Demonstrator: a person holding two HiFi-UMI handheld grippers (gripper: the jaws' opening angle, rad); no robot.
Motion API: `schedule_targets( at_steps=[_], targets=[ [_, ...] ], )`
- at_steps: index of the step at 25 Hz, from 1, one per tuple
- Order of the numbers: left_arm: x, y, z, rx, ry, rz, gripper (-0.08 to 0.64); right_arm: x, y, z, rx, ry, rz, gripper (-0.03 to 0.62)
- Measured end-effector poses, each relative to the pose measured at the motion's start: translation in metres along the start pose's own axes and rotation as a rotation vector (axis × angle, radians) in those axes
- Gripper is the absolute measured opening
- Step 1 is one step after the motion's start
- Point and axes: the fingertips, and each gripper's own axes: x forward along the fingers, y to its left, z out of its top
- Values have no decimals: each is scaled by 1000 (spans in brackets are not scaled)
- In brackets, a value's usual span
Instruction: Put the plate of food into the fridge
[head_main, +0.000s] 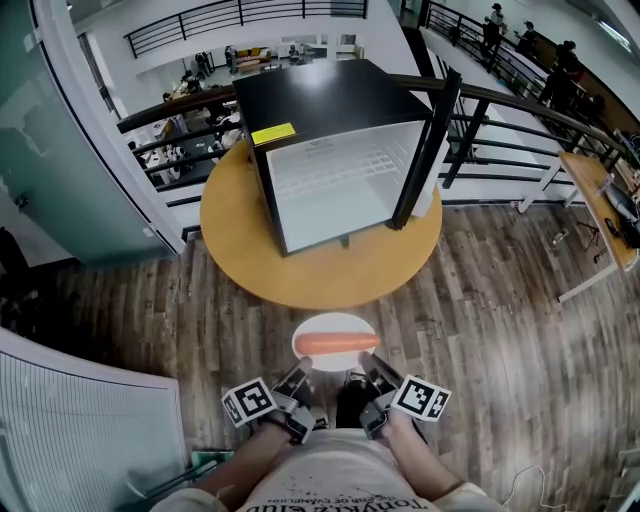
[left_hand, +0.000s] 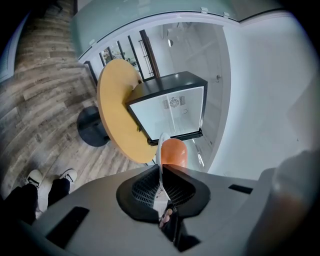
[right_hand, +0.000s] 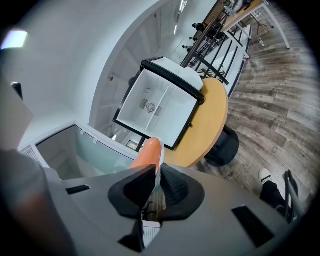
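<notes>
A white plate (head_main: 318, 358) carrying a long orange sausage (head_main: 336, 343) hangs level above the wooden floor, in front of the round table. My left gripper (head_main: 301, 376) is shut on the plate's near left rim, and my right gripper (head_main: 369, 379) is shut on its near right rim. In the left gripper view the plate (left_hand: 161, 145) stands edge-on between the pads of the left gripper (left_hand: 161, 173), with the sausage (left_hand: 174, 153) behind. The right gripper (right_hand: 156, 173) pinches the plate (right_hand: 160, 158) beside the sausage (right_hand: 147, 153). The black fridge (head_main: 322, 98) stands open on the table, its white inside facing me.
The round wooden table (head_main: 320, 272) bears the fridge, whose door (head_main: 428, 150) swings out to the right. Black railings (head_main: 520, 115) run behind it. A glass wall (head_main: 40, 160) stands at the left, a white panel (head_main: 80, 440) at the lower left, a desk (head_main: 600, 200) at the right.
</notes>
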Motion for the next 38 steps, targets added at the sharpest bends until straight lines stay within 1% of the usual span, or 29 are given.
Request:
schedule_targets(
  at_steps=[8, 12, 13, 15, 20, 23, 25, 30, 34, 38],
  targets=[
    [49, -9, 18, -12, -15, 0, 32, 26, -13, 47, -8, 15, 0, 51],
    [76, -18, 29, 10, -20, -12, 32, 38, -17, 73, -9, 17, 9, 51],
    [83, -19, 30, 4, -23, -10, 32, 41, -19, 80, -10, 19, 10, 51],
    [96, -22, 34, -14, -33, -2, 32, 48, -22, 93, -14, 27, 13, 51],
    [128, -28, 42, -26, -71, 7, 32, 65, -32, 126, -21, 62, 31, 51],
    [145, -33, 47, -34, -99, -15, 32, 75, -37, 141, -30, 83, 46, 51],
    [150, -31, 52, -40, -112, 4, 32, 82, -37, 147, -33, 93, 51, 51],
    [181, -40, 45, -48, -138, 11, 32, 83, -51, 181, -36, 118, 70, 51],
    [187, -39, 46, -51, -154, 26, 32, 88, -56, 187, -32, 135, 75, 51],
    [188, -41, 53, -52, -163, 33, 32, 95, -53, 188, -19, 142, 82, 51]
  ],
)
